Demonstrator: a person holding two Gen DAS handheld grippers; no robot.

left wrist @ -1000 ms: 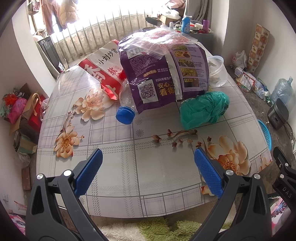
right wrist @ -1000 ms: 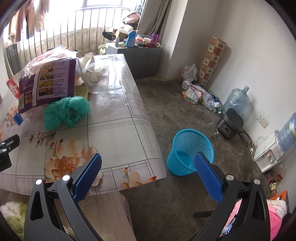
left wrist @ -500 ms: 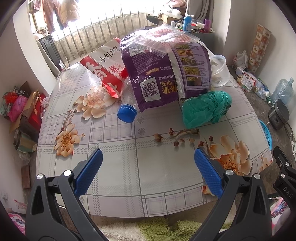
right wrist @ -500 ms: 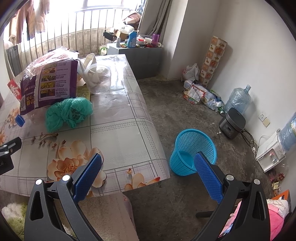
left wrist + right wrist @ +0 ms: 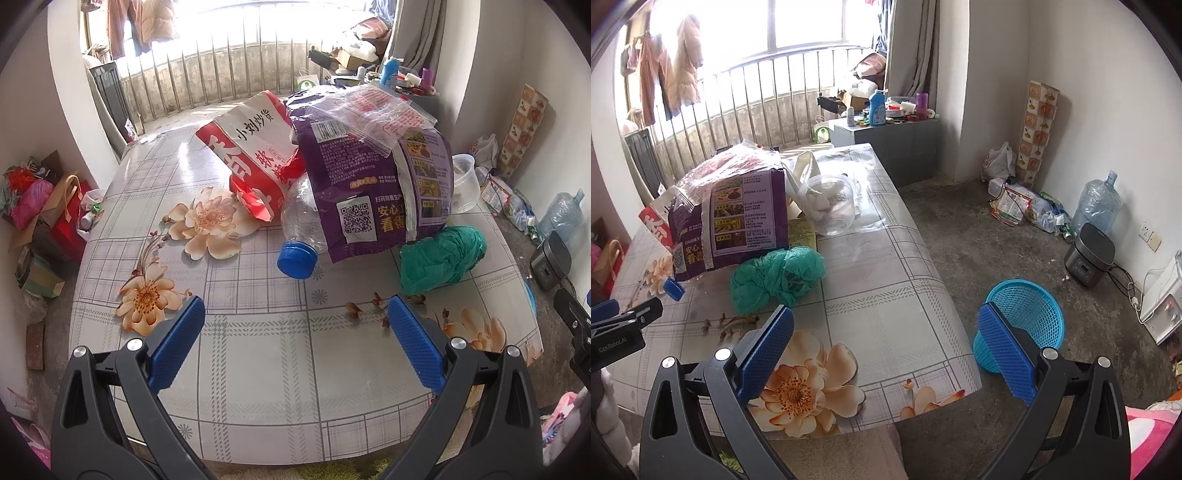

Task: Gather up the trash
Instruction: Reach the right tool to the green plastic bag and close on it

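Observation:
Trash lies on the flower-patterned table [image 5: 258, 350]: a purple bag [image 5: 373, 192], a red and white bag [image 5: 255, 155], a clear bottle with a blue cap [image 5: 297, 254], and a crumpled green plastic bag [image 5: 439, 254]. My left gripper [image 5: 295, 339] is open and empty above the table's near part, short of the bottle. My right gripper [image 5: 886, 347] is open and empty over the table's right near corner. The green bag [image 5: 779, 277] and purple bag [image 5: 731, 225] lie to its left. A blue mesh basket [image 5: 1023, 317] stands on the floor to the right.
A clear plastic tub [image 5: 831, 206] sits on the table behind the bags. On the floor by the wall are a rice cooker [image 5: 1089, 254], a water jug [image 5: 1099, 203] and loose litter [image 5: 1023, 210]. Bags are piled on the floor at left [image 5: 33, 199].
Both grippers have moved forward and a little up toward the trash. The pile looks nearer in the left view. Both stay open and empty.

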